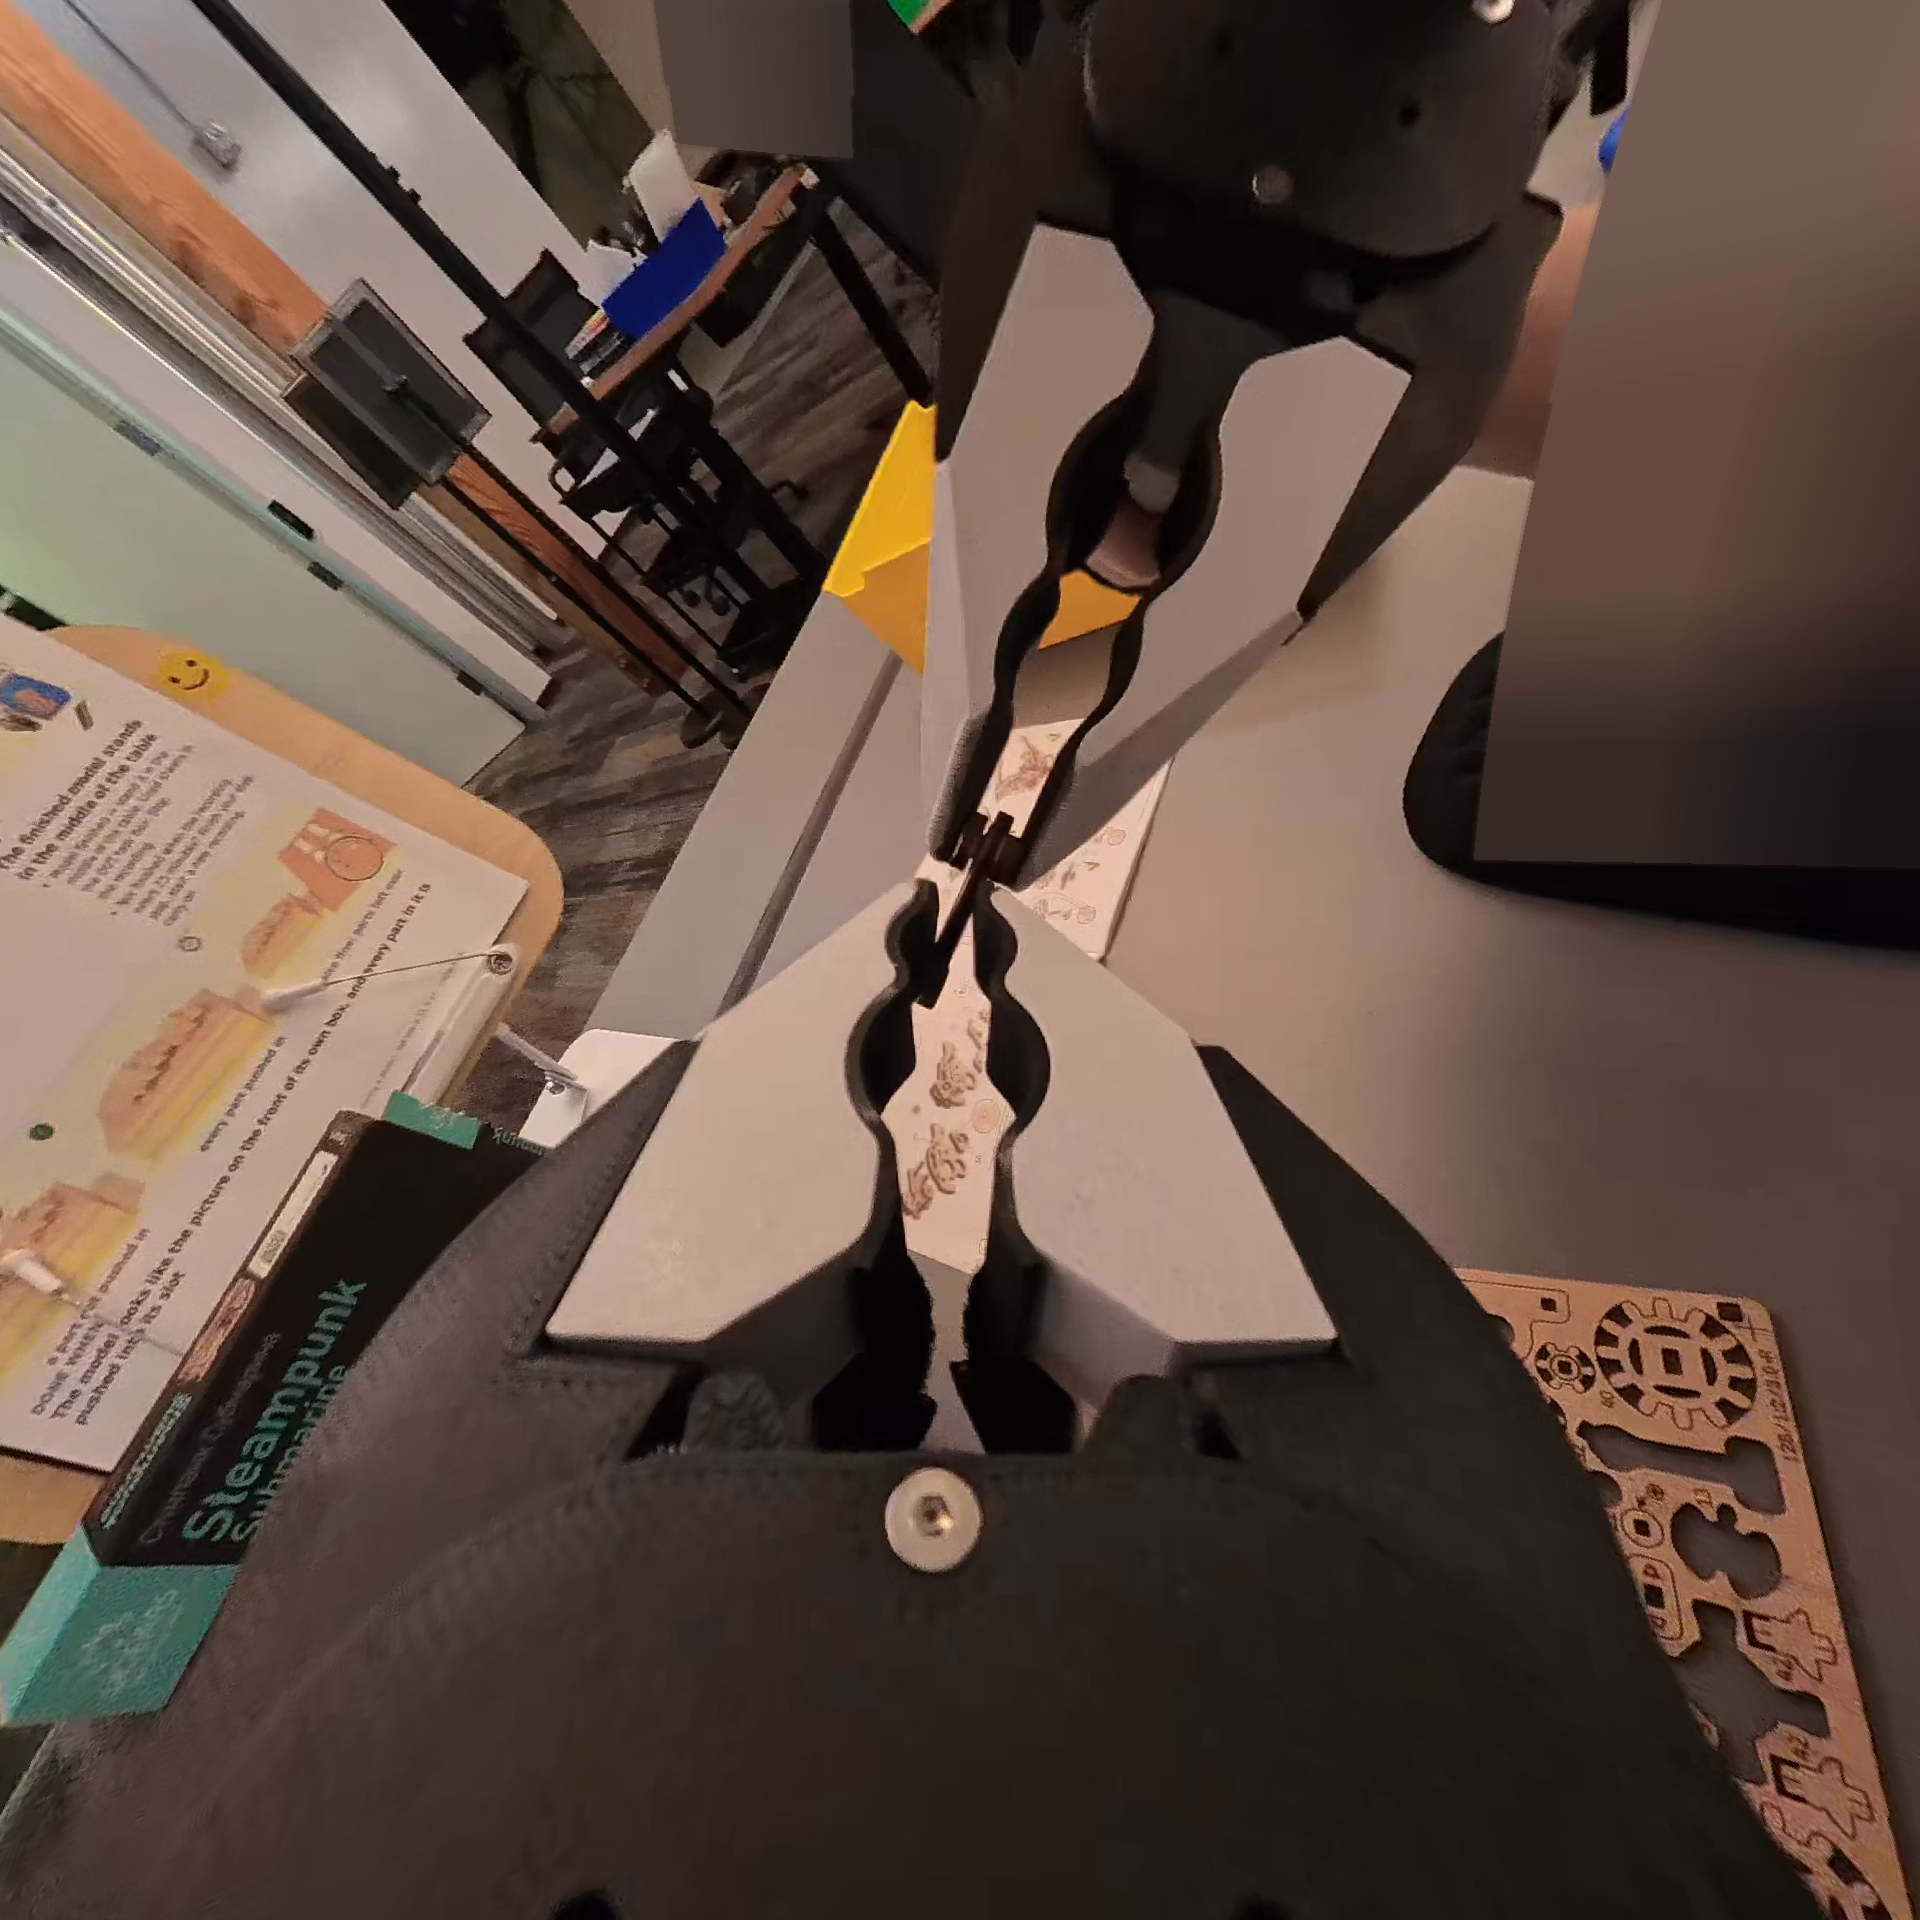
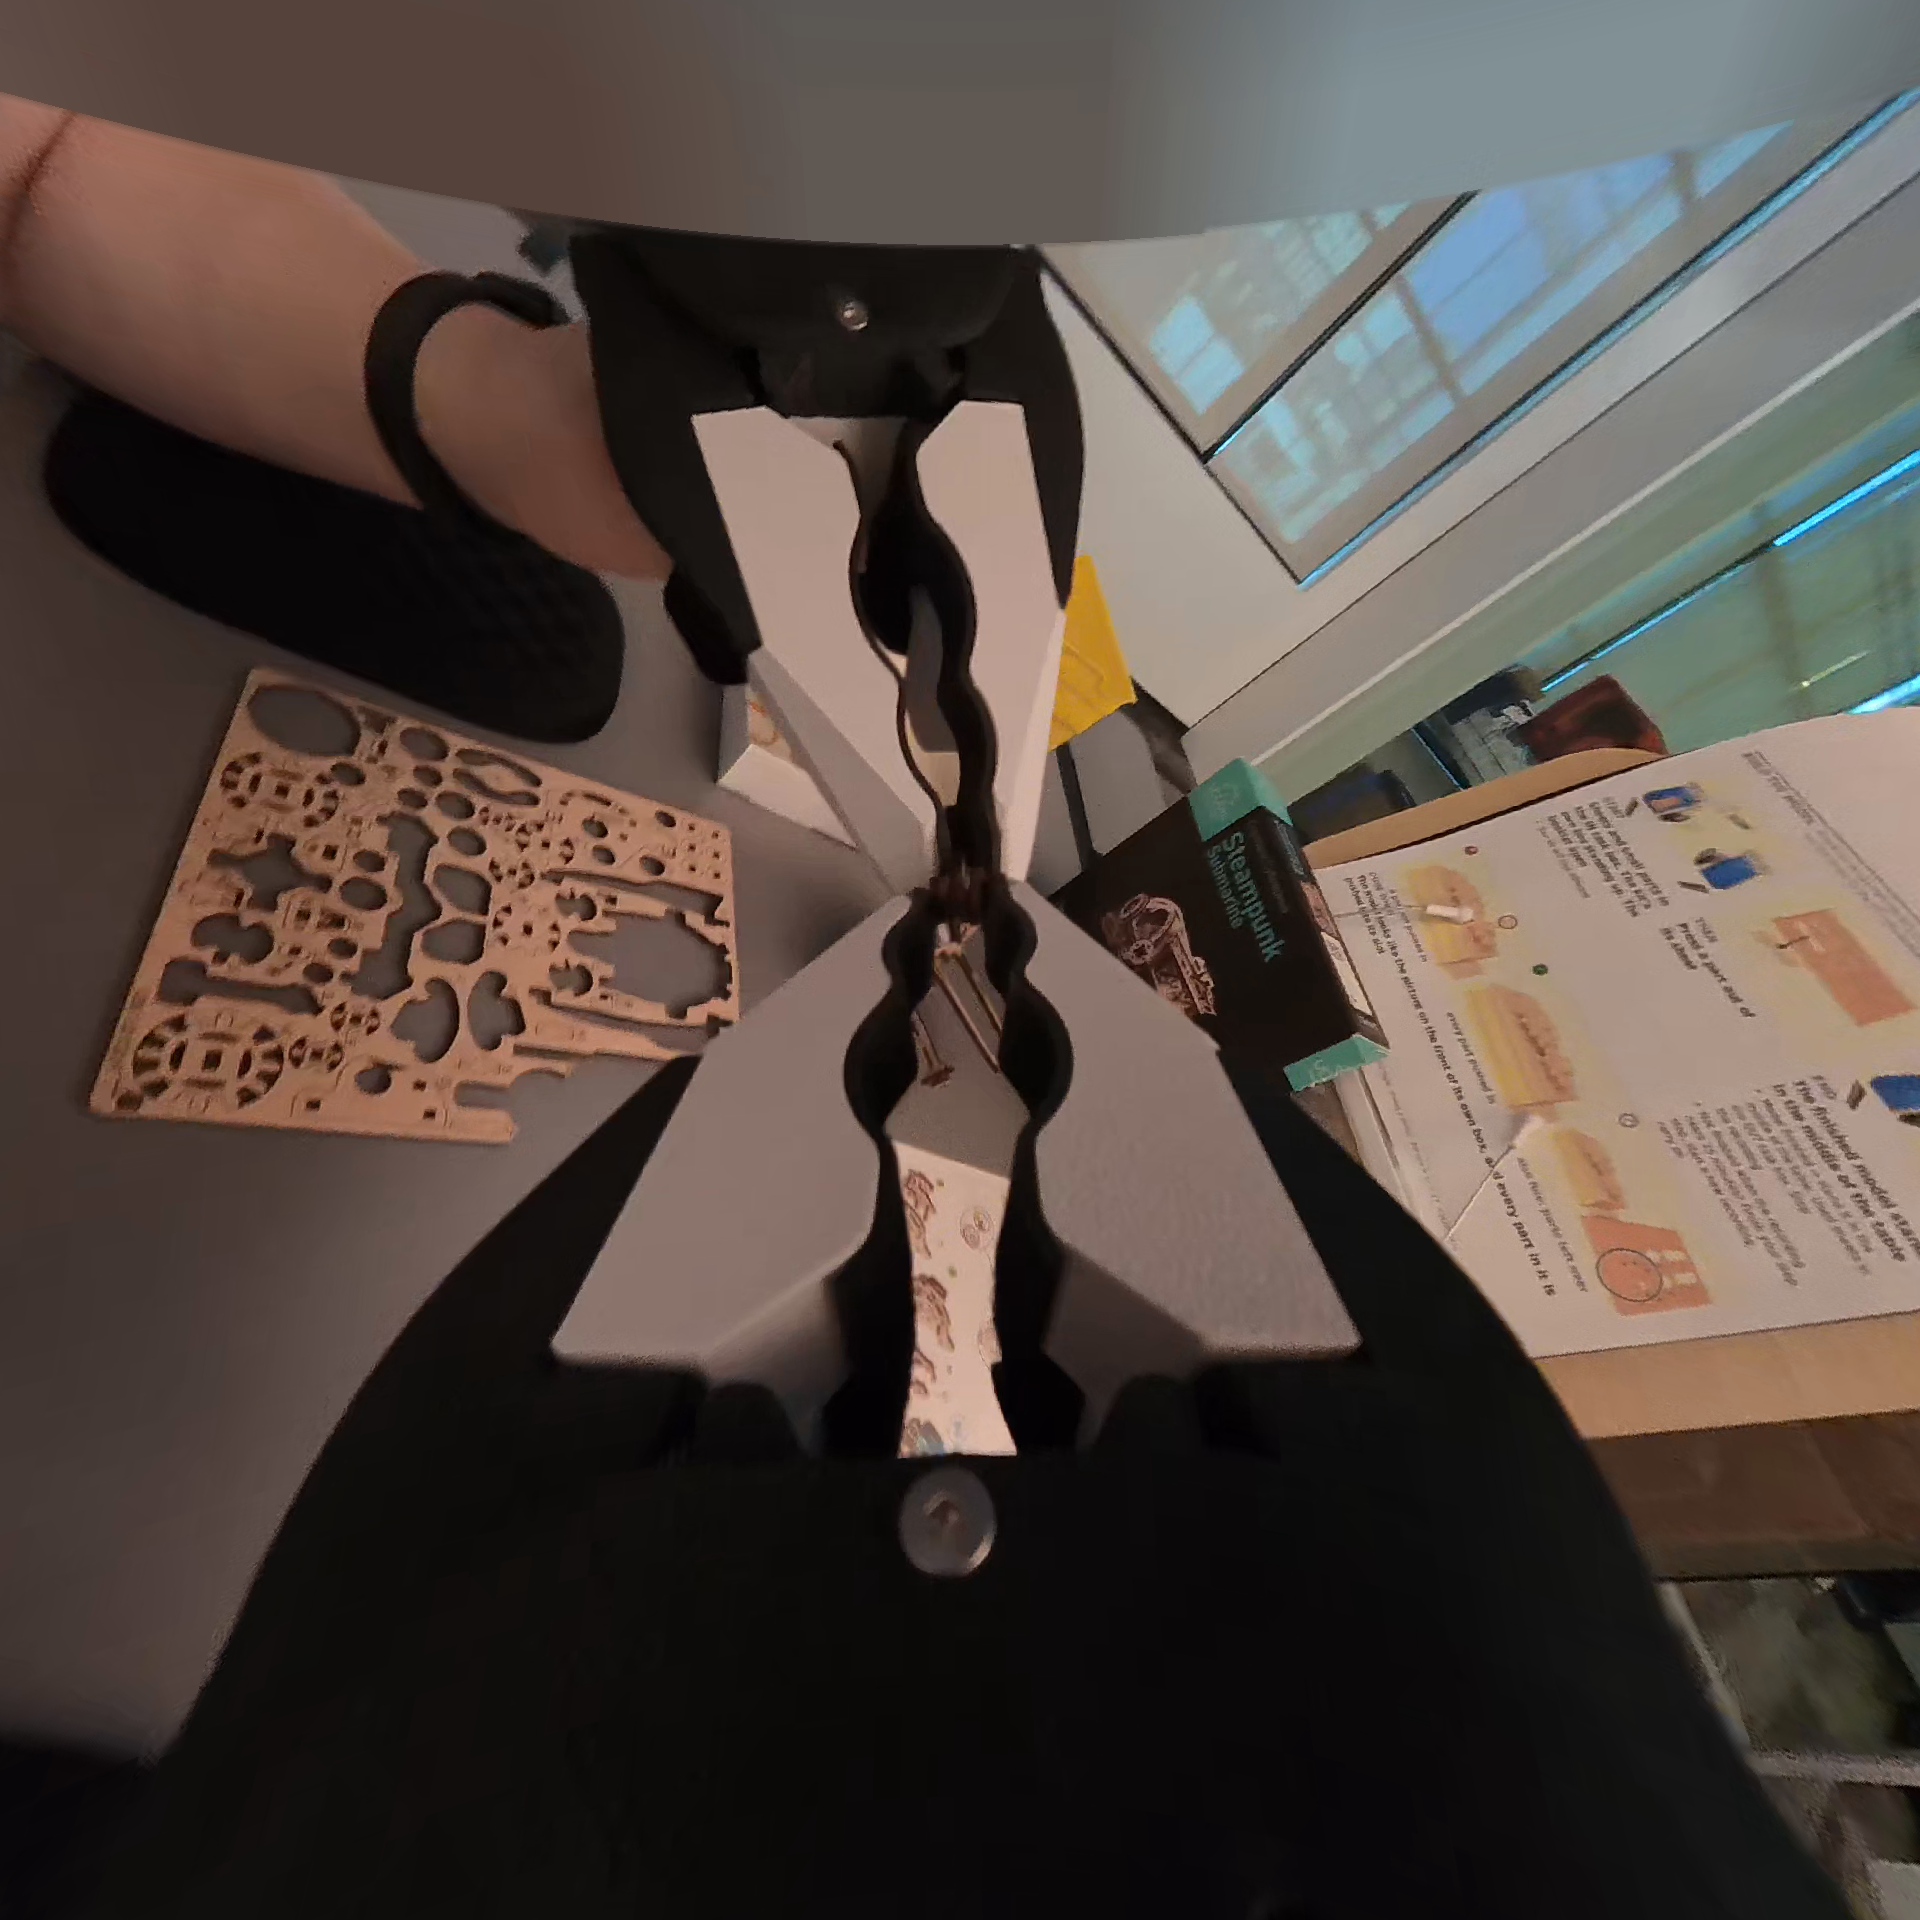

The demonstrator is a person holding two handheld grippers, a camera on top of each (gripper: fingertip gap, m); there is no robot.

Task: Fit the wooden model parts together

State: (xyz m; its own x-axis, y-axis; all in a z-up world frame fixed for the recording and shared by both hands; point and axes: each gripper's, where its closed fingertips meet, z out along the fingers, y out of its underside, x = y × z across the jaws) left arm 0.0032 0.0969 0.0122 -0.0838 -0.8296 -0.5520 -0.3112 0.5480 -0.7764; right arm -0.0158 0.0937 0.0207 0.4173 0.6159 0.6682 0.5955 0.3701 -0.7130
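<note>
Tip to tip above the grey table (image 1: 1455,1091), the left gripper (image 1: 951,920) pinches a thin wooden strip (image 1: 948,940) while the right gripper (image 2: 961,914) clamps a small wooden part (image 2: 966,987). Any twist while the pieces are out of line could snap the strip or pop it loose.

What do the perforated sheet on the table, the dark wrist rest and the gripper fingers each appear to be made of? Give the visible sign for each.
Perforated sheet: thin pale plywood, matt; dark edges on the cut-outs suggest laser cutting.
Wrist rest: black, seemingly soft fabric or foam; dimpled woven texture, rounded edge.
Left gripper fingers: grey, matt, probably plastic; sharp faceted faces, black wavy inner pads, possibly rubber.
</note>
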